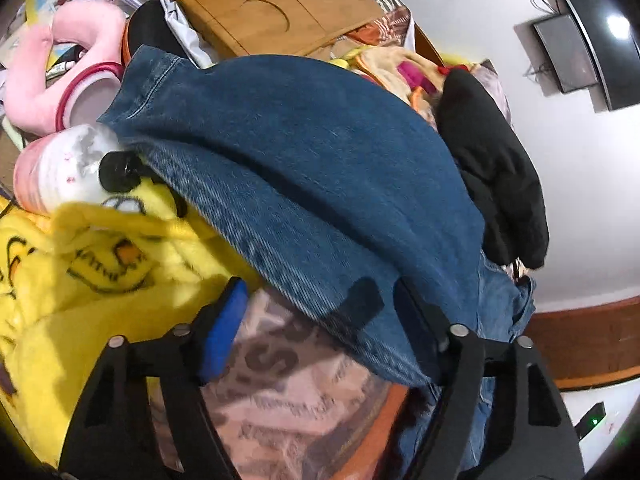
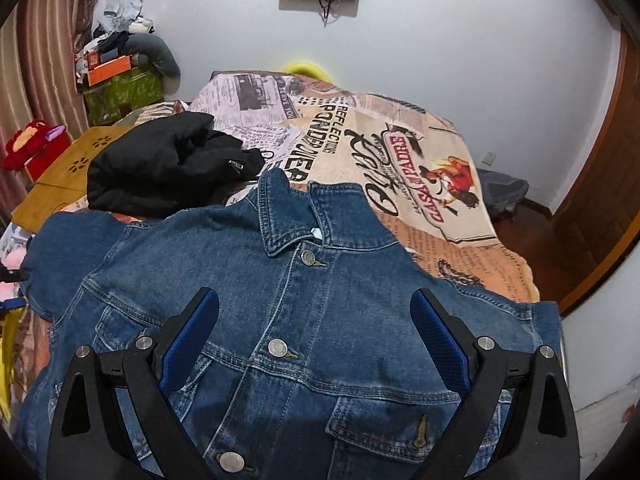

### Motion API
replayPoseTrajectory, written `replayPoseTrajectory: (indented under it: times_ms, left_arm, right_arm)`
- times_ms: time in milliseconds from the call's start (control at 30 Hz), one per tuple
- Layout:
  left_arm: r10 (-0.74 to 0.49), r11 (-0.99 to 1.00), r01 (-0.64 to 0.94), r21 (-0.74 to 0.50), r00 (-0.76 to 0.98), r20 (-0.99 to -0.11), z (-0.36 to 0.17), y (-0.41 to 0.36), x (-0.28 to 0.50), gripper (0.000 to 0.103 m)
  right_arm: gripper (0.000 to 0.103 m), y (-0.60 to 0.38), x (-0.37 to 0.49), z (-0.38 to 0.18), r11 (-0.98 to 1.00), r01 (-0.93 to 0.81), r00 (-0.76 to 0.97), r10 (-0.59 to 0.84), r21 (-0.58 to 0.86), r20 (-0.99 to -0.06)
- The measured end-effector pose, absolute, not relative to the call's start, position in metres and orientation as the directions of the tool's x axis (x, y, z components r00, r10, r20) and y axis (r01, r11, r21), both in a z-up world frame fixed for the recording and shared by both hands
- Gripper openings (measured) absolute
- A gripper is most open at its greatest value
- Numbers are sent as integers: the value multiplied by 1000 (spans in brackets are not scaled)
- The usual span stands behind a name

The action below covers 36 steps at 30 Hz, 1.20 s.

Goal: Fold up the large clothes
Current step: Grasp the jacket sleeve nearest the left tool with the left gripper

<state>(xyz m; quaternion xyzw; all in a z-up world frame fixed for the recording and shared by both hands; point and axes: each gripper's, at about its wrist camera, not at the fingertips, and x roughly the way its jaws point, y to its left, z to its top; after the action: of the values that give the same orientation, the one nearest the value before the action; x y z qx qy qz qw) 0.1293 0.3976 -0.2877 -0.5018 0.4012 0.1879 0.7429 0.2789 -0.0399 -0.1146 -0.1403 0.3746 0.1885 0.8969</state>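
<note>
Denim jacket (image 2: 288, 320): lay front-up on the bed (image 2: 440, 184), buttoned, collar toward the far wall; sleeve (image 1: 312, 184) draped out to the left side over the yellow blanket (image 1: 100, 264).
Left claw (image 1: 316, 312): partly spread, about the lower edge of the sleeve; right finger behind the denim fold, left blue pad (image 1: 224, 332) clear of the cloth; no pinch confirmed.
Right claw (image 2: 316, 320): spread wide above the jacket chest, both blue pads clear of the denim, nothing between them.
Black garment (image 2: 168, 168): bunched on the bed, just beyond the jacket's left shoulder, touching it.
Bed cover: newspaper print, partly under the jacket.
Containers: green box (image 2: 124, 96) in the far corner, heaped with an orange box (image 2: 110, 70) and loose clutter; contents below the heap not discernible.
Clear jar (image 1: 68, 168): on its side beside the yellow blanket, pale contents, not identifiable.
Wooden tray (image 1: 260, 4): beyond the sleeve, top bare.
</note>
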Motion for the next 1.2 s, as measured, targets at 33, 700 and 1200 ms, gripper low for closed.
replayPoseTrajectory:
  times_ms: [33, 700, 1200]
  left_arm:
    - [-108, 430, -687, -586, 605, -789, -290, 401, 131, 67]
    - [243, 676, -662, -324, 615, -750, -169, 368, 172, 8]
    - [-73, 967, -93, -239, 795, -602, -60, 136, 293, 4]
  right_arm:
    - [95, -40, 281, -116, 889, -446, 643, 236, -106, -729]
    - [95, -37, 260, -102, 845, -474, 705, 196, -248, -681]
    - [95, -77, 242, -76, 876, -423, 756, 200, -231, -623]
